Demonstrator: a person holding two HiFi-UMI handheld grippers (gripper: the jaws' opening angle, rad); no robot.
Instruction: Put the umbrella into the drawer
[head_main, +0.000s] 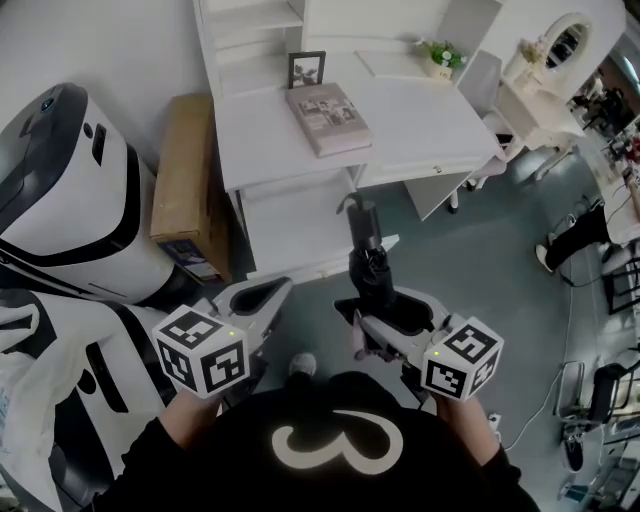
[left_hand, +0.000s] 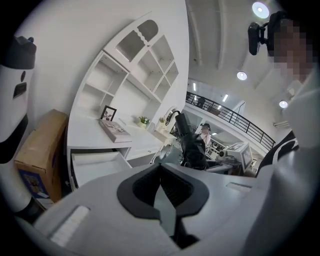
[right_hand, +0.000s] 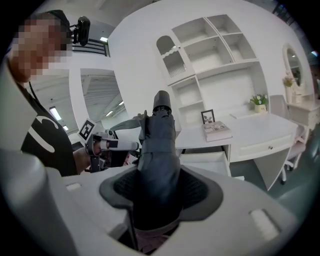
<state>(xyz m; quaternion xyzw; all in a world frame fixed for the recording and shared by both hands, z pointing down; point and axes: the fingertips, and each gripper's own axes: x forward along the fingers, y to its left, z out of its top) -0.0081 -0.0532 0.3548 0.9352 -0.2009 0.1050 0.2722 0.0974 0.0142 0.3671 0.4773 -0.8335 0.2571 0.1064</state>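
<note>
The right gripper (right_hand: 160, 186) has its jaws clamped on the lower part of a folded black umbrella (right_hand: 159, 142). The pads press both sides of the bunched fabric, and the rest of the umbrella sticks out ahead of the jaws and tilts up. In the head view the umbrella (head_main: 368, 262) reaches forward from the right gripper (head_main: 378, 312) toward the open drawer (head_main: 300, 228). Its far end shows against the drawer's front edge, and I cannot tell whether it is over the drawer or short of it.

The left gripper (head_main: 272, 293) is level with the right one and off to its left, apart from the umbrella. Its jaws (left_hand: 162, 187) are together at the tips with nothing between them. From the left gripper view the umbrella (left_hand: 190, 142) stands to the right of these jaws and the drawer (left_hand: 95, 165) ahead and to their left.

Beyond the drawer, farther ahead of both jaws, the white tabletop (head_main: 420, 125) carries a book (head_main: 327, 118), a small frame (head_main: 306, 69) and a potted plant (head_main: 441, 56). A cardboard box (head_main: 187, 180) leans beside the desk, left of the left jaws.
</note>
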